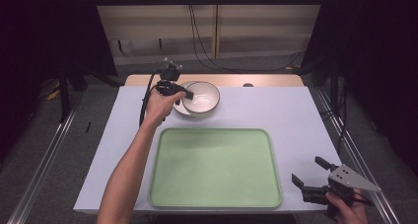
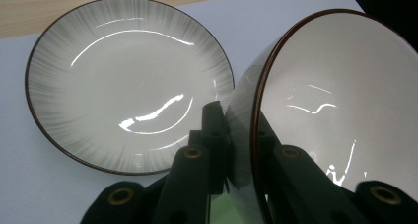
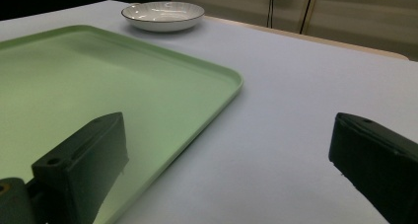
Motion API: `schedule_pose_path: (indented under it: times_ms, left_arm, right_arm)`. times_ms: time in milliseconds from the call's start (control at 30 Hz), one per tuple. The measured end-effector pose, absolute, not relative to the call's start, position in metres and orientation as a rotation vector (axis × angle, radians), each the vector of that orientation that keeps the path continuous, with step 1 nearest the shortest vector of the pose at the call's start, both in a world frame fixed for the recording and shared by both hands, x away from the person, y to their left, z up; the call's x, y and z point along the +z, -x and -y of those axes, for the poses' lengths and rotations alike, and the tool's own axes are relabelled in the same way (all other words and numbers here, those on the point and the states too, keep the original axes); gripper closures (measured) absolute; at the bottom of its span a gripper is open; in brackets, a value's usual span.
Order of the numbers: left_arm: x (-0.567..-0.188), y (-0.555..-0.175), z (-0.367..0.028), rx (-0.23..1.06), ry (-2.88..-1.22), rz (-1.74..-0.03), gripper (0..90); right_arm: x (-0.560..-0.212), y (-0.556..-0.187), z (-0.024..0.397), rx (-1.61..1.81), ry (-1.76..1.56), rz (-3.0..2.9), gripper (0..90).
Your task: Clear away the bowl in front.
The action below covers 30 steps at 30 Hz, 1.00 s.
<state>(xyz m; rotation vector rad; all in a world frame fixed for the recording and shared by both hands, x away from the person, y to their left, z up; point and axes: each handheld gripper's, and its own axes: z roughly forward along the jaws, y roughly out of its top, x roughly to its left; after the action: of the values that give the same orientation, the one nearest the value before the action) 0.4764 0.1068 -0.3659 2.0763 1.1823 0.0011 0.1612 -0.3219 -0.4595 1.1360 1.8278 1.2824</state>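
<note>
Left tongs (image 2: 236, 135) were clamped on the rim of the bowl (image 1: 202, 98), tilted up at the table's (image 1: 296, 115) far side beside the plate (image 2: 128, 86). Green tray (image 1: 215, 167) held nothing yet, so the transfer was barely started; right tongs (image 1: 311, 173) waited apart near right.

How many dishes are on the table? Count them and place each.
2. The bowl is lifted, clamped in the left gripper; the plate lies on the table beside it.
</note>
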Motion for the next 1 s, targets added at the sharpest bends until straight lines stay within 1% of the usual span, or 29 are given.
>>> schedule_pose_path:
  times_ms: [367,700,1000]
  left_arm:
    - [-0.368,-0.461,-0.095,-0.028,-2.122,-1.154,82.8]
    - [-0.374,-0.447,-0.071,-0.069,-2.177,-1.111,82.7]
    - [-0.38,-0.439,-0.052,-0.105,-2.186,-1.094,82.7]
  right_arm:
    - [-0.46,-0.16,0.323,1.314,-1.129,-1.778,0.3]
    - [-0.462,-0.159,0.321,1.338,-1.104,-1.77,0.0]
    - [-0.462,-0.159,0.321,1.344,-1.087,-1.757,0.0]
